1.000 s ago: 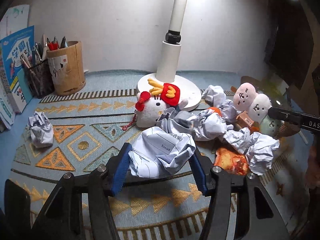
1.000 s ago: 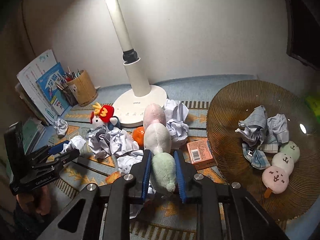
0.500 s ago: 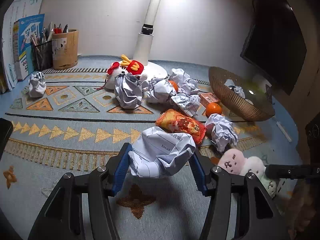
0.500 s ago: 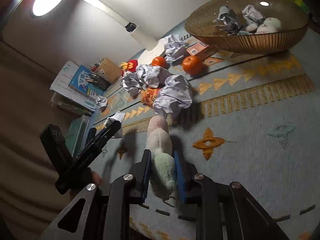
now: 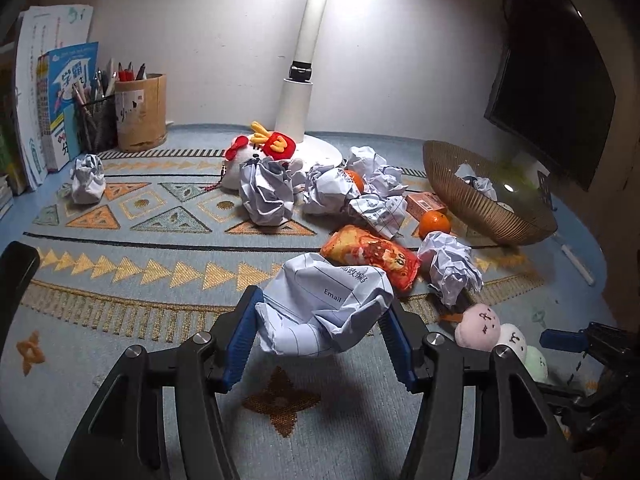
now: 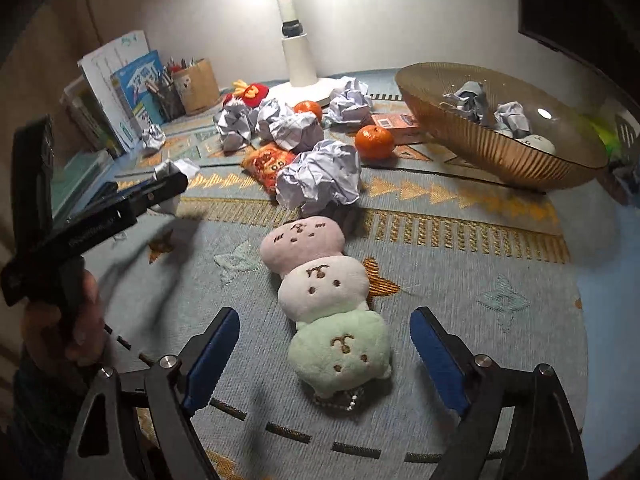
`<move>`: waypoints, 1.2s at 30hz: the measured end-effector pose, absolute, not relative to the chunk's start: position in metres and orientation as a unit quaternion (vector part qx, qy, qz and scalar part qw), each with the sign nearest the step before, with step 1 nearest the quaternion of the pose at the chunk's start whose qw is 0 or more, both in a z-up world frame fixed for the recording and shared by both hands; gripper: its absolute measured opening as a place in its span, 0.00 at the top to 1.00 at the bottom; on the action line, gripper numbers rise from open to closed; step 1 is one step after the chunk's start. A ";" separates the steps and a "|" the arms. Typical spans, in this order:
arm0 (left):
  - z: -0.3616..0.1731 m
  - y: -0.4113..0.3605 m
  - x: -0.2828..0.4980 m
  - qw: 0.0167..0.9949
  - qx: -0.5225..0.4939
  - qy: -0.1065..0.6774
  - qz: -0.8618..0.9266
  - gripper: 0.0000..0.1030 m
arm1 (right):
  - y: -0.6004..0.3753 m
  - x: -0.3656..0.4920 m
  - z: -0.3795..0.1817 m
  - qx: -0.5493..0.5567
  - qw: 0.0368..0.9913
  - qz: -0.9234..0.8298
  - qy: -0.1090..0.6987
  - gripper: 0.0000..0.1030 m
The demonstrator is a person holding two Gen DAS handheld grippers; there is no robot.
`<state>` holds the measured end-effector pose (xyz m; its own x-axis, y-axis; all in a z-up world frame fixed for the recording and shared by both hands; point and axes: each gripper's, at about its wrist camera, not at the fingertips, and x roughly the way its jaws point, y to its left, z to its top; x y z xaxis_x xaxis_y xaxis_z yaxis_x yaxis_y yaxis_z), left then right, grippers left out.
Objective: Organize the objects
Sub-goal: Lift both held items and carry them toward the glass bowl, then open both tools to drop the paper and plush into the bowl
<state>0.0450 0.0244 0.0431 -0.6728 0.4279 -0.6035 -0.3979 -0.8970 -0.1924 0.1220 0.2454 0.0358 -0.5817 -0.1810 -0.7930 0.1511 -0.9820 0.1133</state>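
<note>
Two oranges (image 6: 374, 142), perhaps seven paper balls; left gripper (image 5: 320, 340) clamps one, right gripper (image 6: 325, 356) just opened around plush (image 6: 324, 300).

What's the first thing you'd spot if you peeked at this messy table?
A three-ball plush dumpling toy in pink, cream and green lies on the patterned blue mat between the right gripper's just-opened jaws. The left gripper clamps a crumpled printed paper ball.

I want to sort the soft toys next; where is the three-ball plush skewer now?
In the right wrist view, the pink, white and green plush skewer lies on the patterned mat, between the right gripper's open jaws, just before a crumpled paper ball.
</note>
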 end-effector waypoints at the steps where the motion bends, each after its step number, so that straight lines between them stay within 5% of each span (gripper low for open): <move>1: 0.043 0.024 0.046 0.227 -0.334 -0.022 0.915 0.46 | 0.241 0.120 0.032 0.445 0.094 -0.891 -0.008 0.21; 2: 0.043 0.024 0.046 0.227 -0.335 -0.022 0.914 0.46 | 0.238 0.119 0.028 0.443 0.093 -0.892 0.000 0.32; 5: 0.043 0.025 0.045 0.224 -0.338 -0.019 0.914 0.46 | 0.231 0.115 0.021 0.445 0.061 -0.893 0.034 0.48; 12: 0.052 0.042 0.057 0.236 -0.326 0.004 0.916 0.46 | 0.237 0.127 0.037 0.430 0.087 -0.899 -0.009 0.52; 21: 0.130 0.109 0.043 0.316 -0.263 0.002 0.911 0.46 | 0.311 0.128 0.140 0.299 0.007 -0.951 -0.079 0.52; 25: 0.147 0.165 0.012 0.334 -0.264 0.014 0.905 0.46 | 0.371 0.100 0.163 0.267 -0.063 -0.950 -0.146 0.52; 29: 0.148 0.215 -0.021 0.341 -0.276 0.016 0.898 0.44 | 0.414 0.062 0.163 0.255 -0.033 -0.943 -0.211 0.51; 31: 0.144 0.233 -0.037 0.341 -0.279 0.005 0.898 0.25 | 0.424 0.042 0.157 0.260 -0.042 -0.940 -0.215 0.43; 32: 0.141 0.239 -0.044 0.343 -0.283 -0.001 0.896 0.17 | 0.427 0.033 0.154 0.261 -0.041 -0.940 -0.217 0.26; 33: 0.138 0.244 -0.050 0.341 -0.288 -0.006 0.895 0.06 | 0.430 0.024 0.150 0.265 -0.040 -0.939 -0.218 0.21; 36: 0.129 0.245 -0.060 0.335 -0.309 -0.016 0.890 0.06 | 0.434 0.018 0.139 0.280 -0.032 -0.935 -0.215 0.20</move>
<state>-0.0597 0.2448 0.1289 -0.5850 0.6066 -0.5383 -0.5863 -0.7749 -0.2361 0.0179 0.4338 0.1388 -0.8408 -0.0612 -0.5380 -0.1802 -0.9053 0.3846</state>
